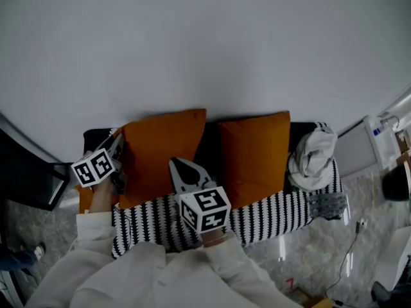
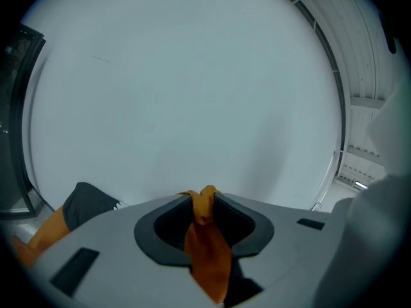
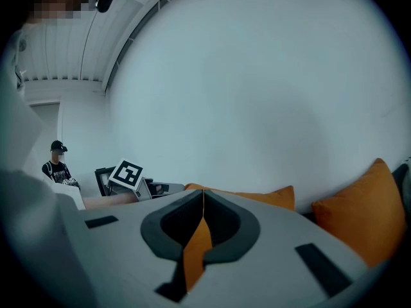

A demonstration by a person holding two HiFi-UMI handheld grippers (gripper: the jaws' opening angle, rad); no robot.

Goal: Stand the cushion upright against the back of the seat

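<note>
The cushion is matt orange woven cloth. The left gripper and right gripper are smooth, matt grey plastic with darker inner pads. The throw is black-and-white patterned cloth. The wall is smooth, matt white; the floor glossy, marbled

The person's left arm, in a white sleeve, reached out to the left, its left hand carrying the left gripper pointed forward and slightly downward, with the jaws pinched on a bunched fold of the orange cushion. The right hand held the right gripper out in front of the chest, also pointed forward and a little below level. Its jaws met tip to tip, orange showing in the slot behind the tips, and whether they gripped any fabric could not be told.
</note>
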